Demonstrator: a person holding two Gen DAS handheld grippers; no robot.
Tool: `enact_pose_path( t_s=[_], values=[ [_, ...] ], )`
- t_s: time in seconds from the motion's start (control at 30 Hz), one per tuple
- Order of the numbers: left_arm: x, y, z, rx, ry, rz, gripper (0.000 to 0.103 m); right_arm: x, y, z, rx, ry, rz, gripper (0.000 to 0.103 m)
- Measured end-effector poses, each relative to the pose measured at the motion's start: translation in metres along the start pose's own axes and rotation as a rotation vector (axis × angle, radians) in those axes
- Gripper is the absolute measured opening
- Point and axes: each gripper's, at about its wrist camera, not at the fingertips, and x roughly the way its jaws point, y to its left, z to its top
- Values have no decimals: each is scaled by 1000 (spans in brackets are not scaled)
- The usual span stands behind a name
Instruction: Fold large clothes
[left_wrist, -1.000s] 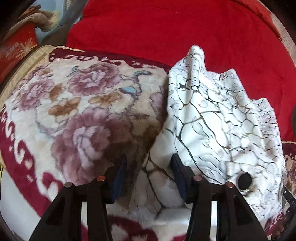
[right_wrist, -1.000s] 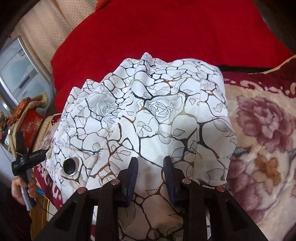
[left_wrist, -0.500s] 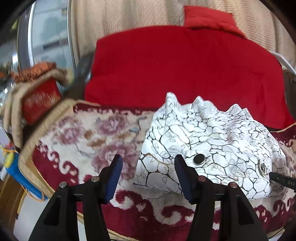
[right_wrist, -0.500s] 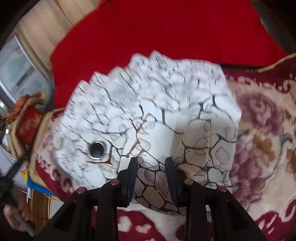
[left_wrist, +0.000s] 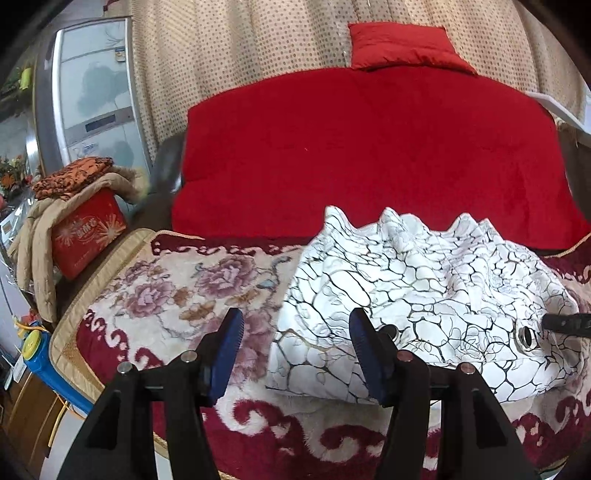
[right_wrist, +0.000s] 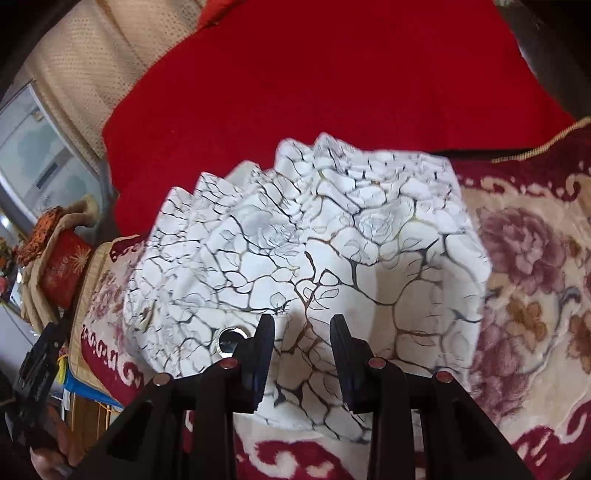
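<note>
Backed off and raised since a second ago, the left claw (left_wrist: 295, 354) has just been opening and stands spread, empty, before the folded white patterned cloth (left_wrist: 424, 295). Right claw (right_wrist: 301, 350) stands parted over the cloth, which lies on the floral blanket (left_wrist: 166, 295).

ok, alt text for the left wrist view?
An open left claw hovers before a bunched white cloth with dark vein-like lines, lying on a floral blanket. A red cover lies behind.
</note>
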Motion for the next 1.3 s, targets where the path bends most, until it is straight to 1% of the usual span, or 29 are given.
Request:
enact_pose_path(
  t_s=[0.03,0.07,0.1,0.13,0.17,0.23,0.27,0.3,0.33,0.4,0.43,0.5,0.53,0.57,0.63,0.67,0.73,0.83,0.87,0.93,0.97,1.03,1.1,1.23,1.27,1.3],
  values=[
    [9,-3,-1,-1,27,-19,62,10,-1,0,13,23,-7,37],
    [19,-6,-3,-6,60,-37,65,23,-5,-1,29,51,-24,43],
    [31,-8,-6,-10,102,-50,66,33,-8,-2,44,60,-30,47],
    [48,-11,-12,-11,162,-63,66,39,-12,-3,55,45,-17,54],
    [64,-12,-17,-10,215,-84,66,41,-12,-4,53,29,-6,57],
    [94,-15,-31,-8,326,-115,66,39,-10,-3,32,24,0,57],
    [104,-15,-37,-9,357,-130,68,35,-10,-3,24,20,9,57],
    [107,-14,-41,-13,367,-137,70,28,-10,-3,16,13,33,57],
    [104,-11,-42,-21,354,-138,70,24,-12,-4,16,10,50,57],
    [97,-7,-42,-31,353,-140,71,7,-18,-8,37,-9,92,57],
    [91,-2,-42,-43,355,-156,71,-3,-22,-12,53,-23,129,59],
    [83,7,-45,-64,348,-171,71,-25,-36,-20,97,-61,211,66],
    [78,14,-46,-89,342,-183,71,-35,-42,-24,124,-78,229,71],
    [75,20,-48,-111,341,-191,71,-46,-49,-31,154,-96,254,74],
    [74,35,-54,-193,358,-216,74,-59,-61,-43,197,-111,321,74],
    [75,41,-57,-229,369,-232,75,-62,-68,-53,233,-104,355,74],
    [78,52,-67,-310,401,-278,75,-61,-78,-68,291,-74,387,74],
    [90,60,-75,-400,447,-329,75,-46,-96,-86,413,-39,448,74],
    [95,62,-76,-438,461,-357,75,-38,-103,-89,456,-29,461,76],
    [104,64,-79,-515,479,-398,75,-24,-110,-89,504,-17,466,76],
    [107,64,-78,-540,473,-410,75,-14,-115,-89,544,-10,456,76],
    [114,66,-76,-598,454,-433,75,1,-121,-85,602,-11,466,76],
    [125,69,-74,-666,446,-454,75,9,-123,-77,622,-38,460,76],
    [137,70,-70,-777,454,-455,76,24,-120,-58,640,-70,446,76],
    [139,70,-69,-801,446,-458,75,28,-118,-54,632,-72,430,72],
    [141,70,-69,-823,443,-457,66,31,-116,-52,623,-77,408,66]
  ],
)
